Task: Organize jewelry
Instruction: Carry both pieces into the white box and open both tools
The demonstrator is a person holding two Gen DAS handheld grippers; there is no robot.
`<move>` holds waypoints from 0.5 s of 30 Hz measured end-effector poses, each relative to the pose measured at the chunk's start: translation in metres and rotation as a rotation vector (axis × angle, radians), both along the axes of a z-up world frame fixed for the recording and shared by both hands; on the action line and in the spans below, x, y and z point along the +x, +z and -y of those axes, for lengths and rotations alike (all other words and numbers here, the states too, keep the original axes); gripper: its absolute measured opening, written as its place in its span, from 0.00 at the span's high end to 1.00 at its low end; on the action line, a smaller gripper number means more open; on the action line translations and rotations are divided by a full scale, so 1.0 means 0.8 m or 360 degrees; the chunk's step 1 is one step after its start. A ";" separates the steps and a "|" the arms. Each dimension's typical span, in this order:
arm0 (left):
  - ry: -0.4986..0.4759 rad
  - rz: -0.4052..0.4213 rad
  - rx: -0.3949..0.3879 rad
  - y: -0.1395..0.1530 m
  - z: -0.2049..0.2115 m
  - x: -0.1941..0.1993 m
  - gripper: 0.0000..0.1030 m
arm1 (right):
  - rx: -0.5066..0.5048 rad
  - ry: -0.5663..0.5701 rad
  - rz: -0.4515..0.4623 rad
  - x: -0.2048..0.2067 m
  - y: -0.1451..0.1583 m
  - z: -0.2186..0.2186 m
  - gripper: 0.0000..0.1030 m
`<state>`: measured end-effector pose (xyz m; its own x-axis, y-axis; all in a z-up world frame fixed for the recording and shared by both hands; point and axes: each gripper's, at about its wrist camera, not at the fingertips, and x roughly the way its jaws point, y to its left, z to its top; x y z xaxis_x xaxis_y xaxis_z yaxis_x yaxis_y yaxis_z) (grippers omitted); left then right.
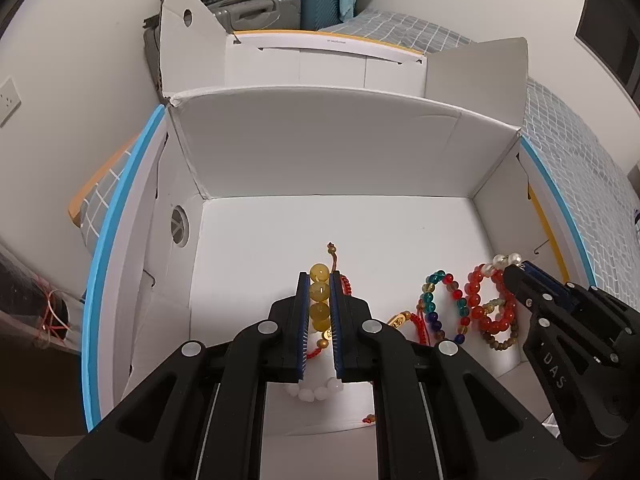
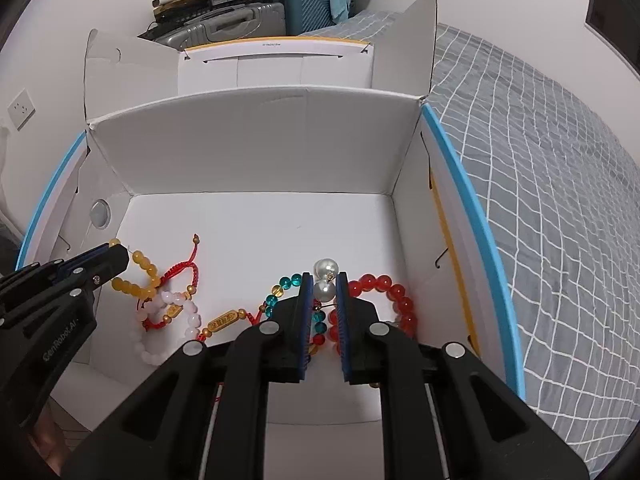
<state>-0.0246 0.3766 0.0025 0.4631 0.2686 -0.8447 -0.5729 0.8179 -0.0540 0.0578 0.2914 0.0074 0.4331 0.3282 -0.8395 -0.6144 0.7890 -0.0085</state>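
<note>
A big white cardboard box [image 1: 328, 152] stood open on the bed. Inside it, many bead bracelets were still heaped together along the near side.

The left gripper [image 1: 319, 280] was closed almost all the way. A yellow round-bead bracelet [image 1: 320, 300] was seen between its blue pads, but whether it was squeezed or just lying below could not be told.

The right gripper [image 2: 323, 280] was closed almost all the way too. Two shiny white pearls [image 2: 325, 280] were seen in its small gap, beside a red glass-bead bracelet [image 2: 396, 300].

Nothing looked sorted yet. Most of the tidying was judged to be left.
</note>
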 end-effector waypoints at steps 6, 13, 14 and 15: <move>0.0000 -0.0014 -0.0001 0.001 0.002 -0.001 0.88 | 0.0014 0.0004 -0.0048 0.001 0.000 0.003 0.84; 0.0031 0.0086 0.0080 0.034 0.021 -0.036 0.54 | 0.0165 -0.0005 0.0046 -0.023 0.041 0.031 0.33; 0.0033 0.0134 0.0101 0.044 0.027 -0.046 0.43 | 0.0185 -0.0012 0.0077 -0.029 0.048 0.039 0.26; 0.0031 0.0166 0.0116 0.050 0.031 -0.054 0.36 | 0.0208 -0.0024 0.0112 -0.036 0.056 0.049 0.22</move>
<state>-0.0679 0.3519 0.0425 0.5416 0.3373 -0.7700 -0.5832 0.8104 -0.0552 0.0290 0.2523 0.0518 0.4949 0.4258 -0.7575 -0.6042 0.7951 0.0522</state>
